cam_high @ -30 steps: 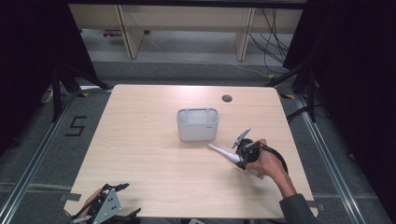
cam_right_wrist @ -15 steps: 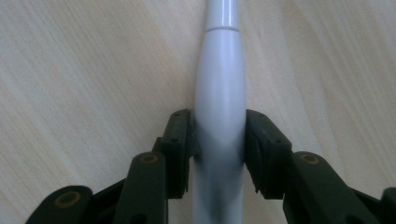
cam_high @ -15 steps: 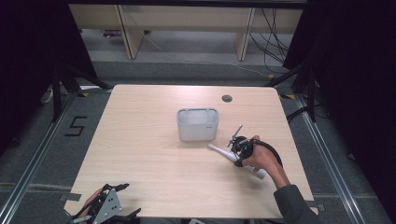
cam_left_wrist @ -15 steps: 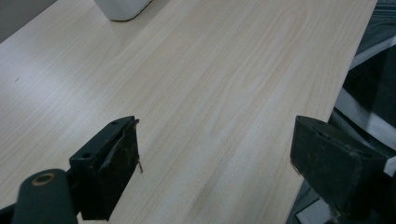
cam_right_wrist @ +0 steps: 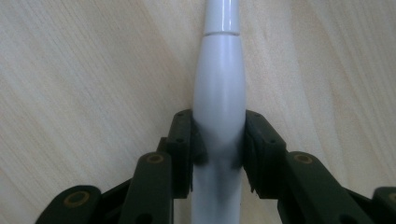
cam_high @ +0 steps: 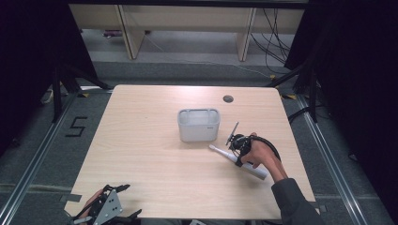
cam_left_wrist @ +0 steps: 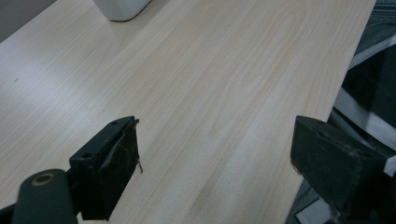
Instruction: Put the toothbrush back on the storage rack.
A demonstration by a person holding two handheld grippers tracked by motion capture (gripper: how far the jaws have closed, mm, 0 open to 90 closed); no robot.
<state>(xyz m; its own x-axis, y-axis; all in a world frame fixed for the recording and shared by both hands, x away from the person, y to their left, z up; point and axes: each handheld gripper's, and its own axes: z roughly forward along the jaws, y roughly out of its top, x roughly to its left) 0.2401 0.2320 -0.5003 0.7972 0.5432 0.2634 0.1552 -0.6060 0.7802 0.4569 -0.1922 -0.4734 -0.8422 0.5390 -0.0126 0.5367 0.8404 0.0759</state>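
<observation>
A white electric toothbrush [cam_high: 222, 153] lies flat on the wooden table [cam_high: 141, 154], right of a white rectangular container [cam_high: 198, 132]. My right gripper [cam_high: 236, 158] is down over the toothbrush's handle. In the right gripper view the handle [cam_right_wrist: 219, 70] runs up between the black jaws, which have just been closing, and both pads now press its sides, so my right gripper [cam_right_wrist: 219, 135] is shut on it. My left gripper [cam_high: 126, 199] rests at the table's near left edge. In its own view my left gripper [cam_left_wrist: 217, 140] stands wide open with only bare wood between the jaws.
The container [cam_left_wrist: 122, 7] looks empty from above and stands near the table's middle. A small round cable hole [cam_high: 228, 99] sits toward the far right. A dark floor with metal rails surrounds the table, and shelving stands beyond the far edge.
The right hand has slid a little left and down along the toothbrush, and its jaws have narrowed onto the handle. The toothbrush, container and left gripper stay where they were.
</observation>
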